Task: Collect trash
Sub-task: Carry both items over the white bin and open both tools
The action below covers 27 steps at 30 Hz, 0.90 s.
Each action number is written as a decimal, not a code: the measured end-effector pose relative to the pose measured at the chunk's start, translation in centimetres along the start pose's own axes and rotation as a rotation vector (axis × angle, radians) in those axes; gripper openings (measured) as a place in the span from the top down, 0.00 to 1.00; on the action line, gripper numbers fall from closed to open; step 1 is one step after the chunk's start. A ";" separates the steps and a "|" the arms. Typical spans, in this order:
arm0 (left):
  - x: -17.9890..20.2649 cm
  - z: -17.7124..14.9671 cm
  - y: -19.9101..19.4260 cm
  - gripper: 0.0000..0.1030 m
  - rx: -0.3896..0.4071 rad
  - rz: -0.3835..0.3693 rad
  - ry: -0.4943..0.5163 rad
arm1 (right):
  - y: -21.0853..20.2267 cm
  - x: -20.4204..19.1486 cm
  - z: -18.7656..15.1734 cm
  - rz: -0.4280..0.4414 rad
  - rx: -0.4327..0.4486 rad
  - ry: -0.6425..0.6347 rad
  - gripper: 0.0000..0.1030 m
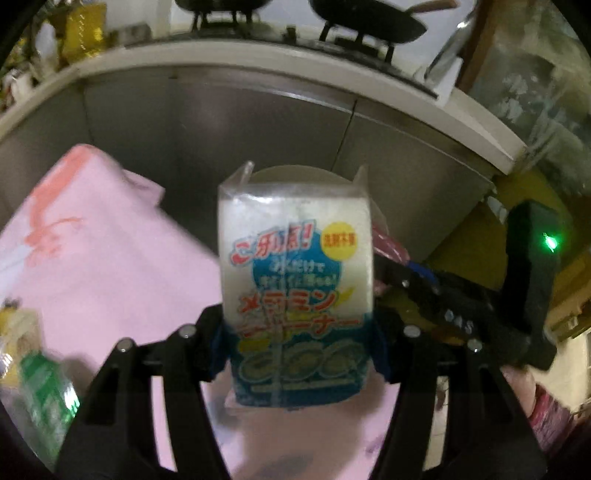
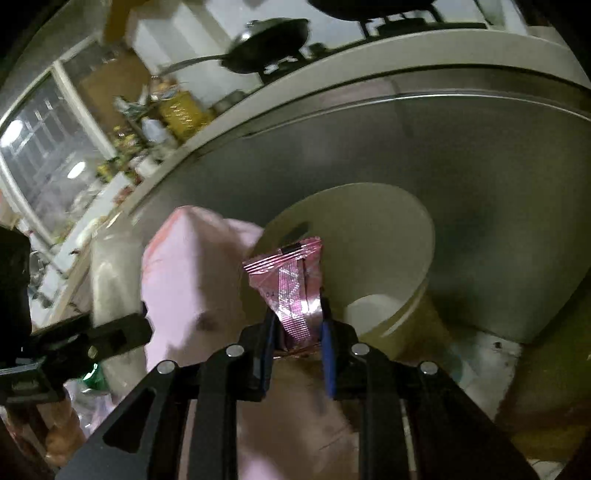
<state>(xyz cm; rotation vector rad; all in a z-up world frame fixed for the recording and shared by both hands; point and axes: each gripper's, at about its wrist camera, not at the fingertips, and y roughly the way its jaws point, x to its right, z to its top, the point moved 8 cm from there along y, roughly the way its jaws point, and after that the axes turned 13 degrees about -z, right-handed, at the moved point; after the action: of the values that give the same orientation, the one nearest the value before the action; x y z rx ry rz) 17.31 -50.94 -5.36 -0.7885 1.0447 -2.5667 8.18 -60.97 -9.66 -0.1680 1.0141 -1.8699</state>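
Observation:
My left gripper (image 1: pixel 299 343) is shut on a white and blue sponge package (image 1: pixel 295 266) with Japanese print, held upright above the pink cloth (image 1: pixel 110 251). Behind it the rim of a cream trash bin (image 1: pixel 295 171) shows. My right gripper (image 2: pixel 298 332) is shut on a pink foil wrapper (image 2: pixel 291 284), held in front of the open mouth of the cream bin (image 2: pixel 406 229). The right gripper also shows at the right of the left wrist view (image 1: pixel 443 295), and the left gripper at the left of the right wrist view (image 2: pixel 74 339).
Grey cabinet doors (image 1: pixel 258 122) stand behind the bin under a white counter edge (image 1: pixel 221 55) with a stove and black pans (image 1: pixel 369 18). Green and yellow packaging (image 1: pixel 40 373) lies on the cloth at the left. Yellowish floor (image 2: pixel 546 406) lies right of the bin.

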 end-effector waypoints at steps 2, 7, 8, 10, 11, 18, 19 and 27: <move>-0.8 1.2 2.3 0.42 -0.026 -0.021 -0.025 | 0.9 0.7 0.4 -0.017 -0.009 0.003 0.81; -2.0 1.0 5.9 0.38 -0.083 -0.059 -0.099 | 2.8 1.4 0.6 -0.010 -0.038 0.001 0.68; -2.2 0.9 6.6 0.34 -0.096 -0.046 -0.101 | 3.0 1.4 0.5 -0.003 -0.042 0.000 0.64; -2.3 0.7 6.6 0.32 -0.097 -0.033 -0.108 | 3.2 1.2 0.8 -0.005 -0.043 0.019 0.52; -2.2 0.9 6.6 0.32 -0.089 -0.029 -0.121 | 3.0 1.4 0.9 0.001 -0.027 0.036 0.50; -2.1 0.4 1.5 0.32 0.031 -0.007 -0.172 | 0.2 0.6 1.5 0.040 0.060 0.065 0.45; -2.0 0.0 0.6 0.32 0.050 -0.009 -0.171 | -0.5 0.1 1.2 0.059 0.070 0.062 0.45; -0.8 -8.7 -9.4 0.32 0.152 0.039 -0.142 | -4.4 -5.5 -2.1 0.188 0.069 -0.002 0.45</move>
<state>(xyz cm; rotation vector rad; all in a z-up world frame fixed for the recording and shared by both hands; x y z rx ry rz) 12.68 -38.97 -4.21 -0.8853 0.8039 -2.4815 7.02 -54.50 -6.31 -0.0324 0.9292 -1.7299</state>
